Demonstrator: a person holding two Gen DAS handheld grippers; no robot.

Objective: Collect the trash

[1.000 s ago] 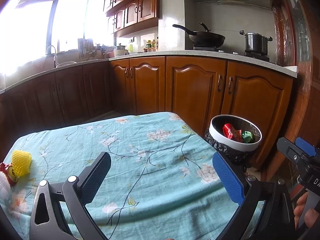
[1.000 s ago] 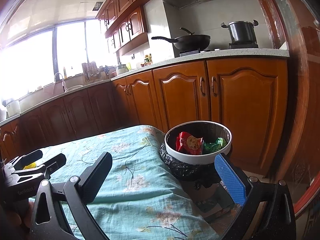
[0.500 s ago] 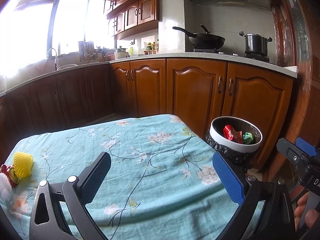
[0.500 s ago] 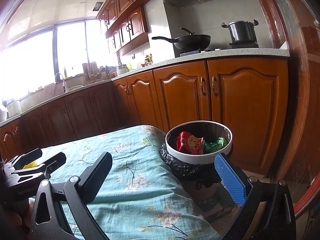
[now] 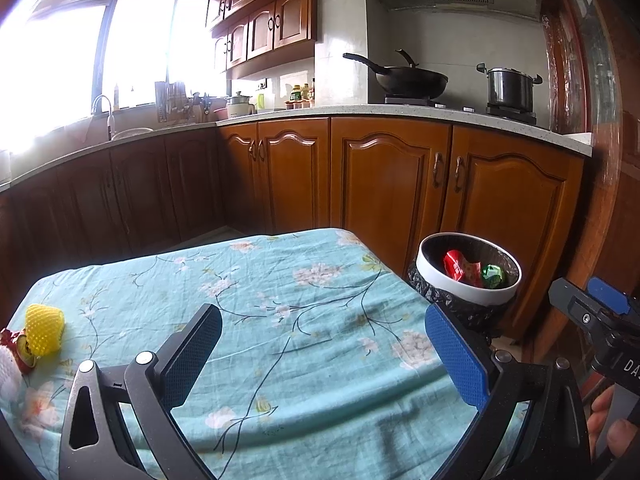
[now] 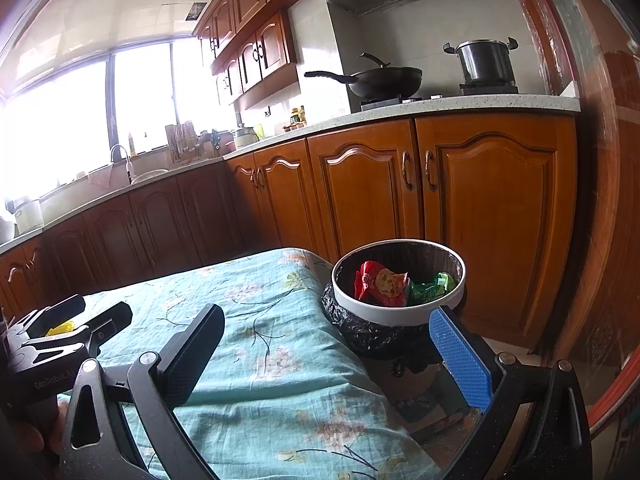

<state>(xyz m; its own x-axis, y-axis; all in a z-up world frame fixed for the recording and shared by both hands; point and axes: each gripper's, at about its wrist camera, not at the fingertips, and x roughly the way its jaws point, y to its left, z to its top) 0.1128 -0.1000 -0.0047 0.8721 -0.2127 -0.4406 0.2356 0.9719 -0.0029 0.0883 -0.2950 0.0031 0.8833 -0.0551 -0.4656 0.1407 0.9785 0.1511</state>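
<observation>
A white-rimmed trash bin [image 5: 430,274] [image 6: 400,316] with a black liner stands off the table's right edge. It holds a red wrapper [image 5: 456,266] [image 6: 376,284] and a green wrapper [image 5: 493,274] [image 6: 430,289]. A yellow foam net [image 5: 43,330] and a red piece of trash [image 5: 18,350] lie at the table's far left. My left gripper [image 5: 324,354] is open and empty above the tablecloth. My right gripper [image 6: 326,354] is open and empty near the table's right edge, in front of the bin. The left gripper also shows in the right wrist view [image 6: 78,320].
The table carries a teal floral cloth [image 5: 260,304] [image 6: 256,320]. Wooden cabinets [image 5: 392,184] stand behind it under a counter with a wok [image 5: 404,80] and a pot [image 5: 510,88]. A white object [image 5: 7,380] lies at the left edge.
Both views have shifted only slightly; the left gripper has tilted up a little. Both grippers stay open and empty.
</observation>
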